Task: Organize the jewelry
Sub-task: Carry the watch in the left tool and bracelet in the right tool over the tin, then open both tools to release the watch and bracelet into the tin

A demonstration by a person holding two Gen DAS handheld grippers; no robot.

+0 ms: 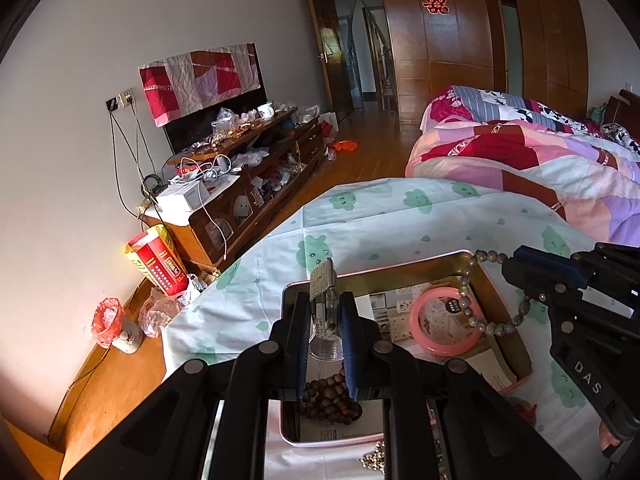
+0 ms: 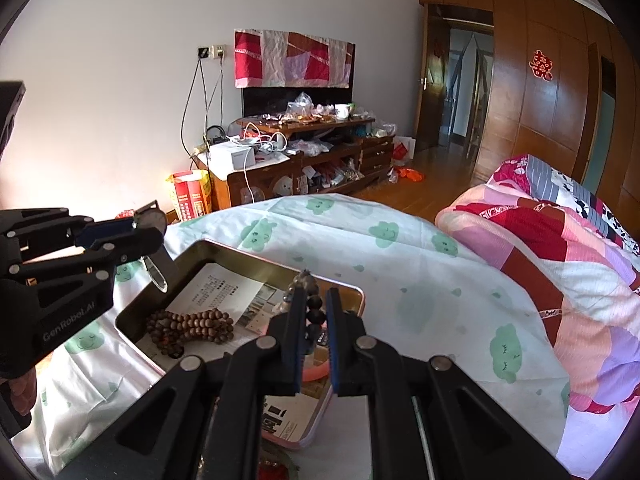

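Note:
A shallow pink-rimmed tin tray lies on a cloud-print cloth. In it are a brown wooden bead string and a pink bangle. My left gripper is shut on a silver mesh-band watch, held above the tray's left end. My right gripper is shut on a grey bead bracelet, which hangs over the tray's right end above the bangle.
A bed with a patchwork quilt lies to the right. A cluttered wooden TV cabinet stands against the far wall. More jewelry lies on the cloth near the tray's front edge. A red carton stands by the desk's left side.

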